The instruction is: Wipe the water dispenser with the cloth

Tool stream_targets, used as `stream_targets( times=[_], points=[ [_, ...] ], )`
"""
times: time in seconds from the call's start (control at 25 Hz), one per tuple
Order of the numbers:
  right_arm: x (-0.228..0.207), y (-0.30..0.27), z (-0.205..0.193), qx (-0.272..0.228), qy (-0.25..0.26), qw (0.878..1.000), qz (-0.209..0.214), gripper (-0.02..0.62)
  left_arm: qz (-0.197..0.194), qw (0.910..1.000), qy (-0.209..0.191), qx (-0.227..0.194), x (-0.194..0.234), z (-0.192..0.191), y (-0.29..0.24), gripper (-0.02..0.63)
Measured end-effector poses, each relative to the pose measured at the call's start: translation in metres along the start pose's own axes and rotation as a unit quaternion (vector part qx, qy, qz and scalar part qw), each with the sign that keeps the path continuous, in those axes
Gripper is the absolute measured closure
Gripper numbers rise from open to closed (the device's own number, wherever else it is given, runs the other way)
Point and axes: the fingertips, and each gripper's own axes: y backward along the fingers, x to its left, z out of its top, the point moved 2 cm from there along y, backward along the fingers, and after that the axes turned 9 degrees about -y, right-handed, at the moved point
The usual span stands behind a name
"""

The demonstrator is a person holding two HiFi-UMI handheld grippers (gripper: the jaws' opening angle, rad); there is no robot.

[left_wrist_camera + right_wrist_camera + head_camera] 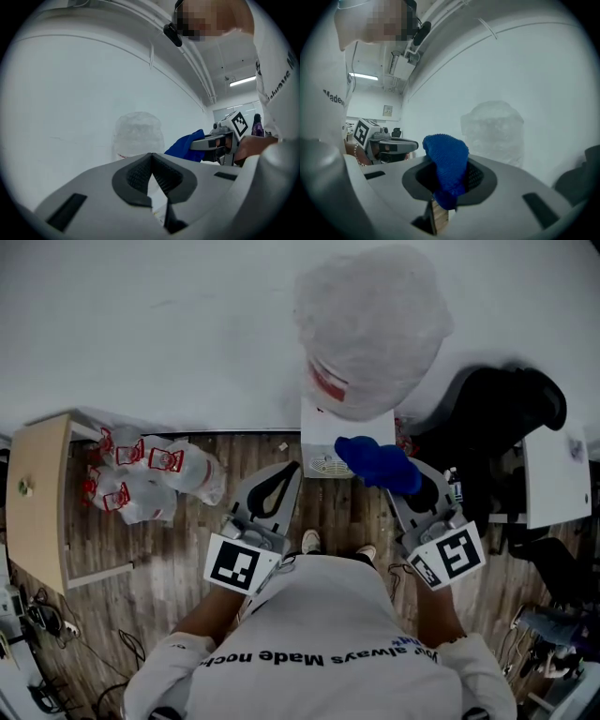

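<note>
The water dispenser (323, 432) stands against the white wall, and its big bottle (370, 324) is wrapped in clear plastic. My right gripper (405, 479) is shut on a blue cloth (378, 463), which sits bunched just in front of the dispenser's white body. In the right gripper view the cloth (446, 161) sticks up from between the jaws of that gripper (447, 180), with the bottle (493, 131) beyond it. My left gripper (272, 488) is shut with nothing in it, a little left of the dispenser. From the left gripper (152, 176), the bottle (138, 133) and the cloth (187, 145) both show.
Several empty plastic bottles with red labels (141, 474) lie on the wooden floor at the left, beside a pale wooden table (37, 498). A black chair (497, 413) and a white table (558, 474) stand to the right. Cables lie at the lower left.
</note>
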Motion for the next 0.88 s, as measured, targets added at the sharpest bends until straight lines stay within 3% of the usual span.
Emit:
stream_targets(
  times=[0.36, 0.88],
  points=[
    [0.016, 0.033, 0.014, -0.025, -0.008, 1.000, -0.016, 0.518, 0.004, 0.9999, 0.013, -0.003, 0.005, 0.004, 0.013, 0.588],
    [0.016, 0.030, 0.012, -0.023, -0.009, 1.000, -0.018, 0.518, 0.005, 0.9999, 0.005, -0.012, 0.005, 0.012, 0.012, 0.588]
  ],
)
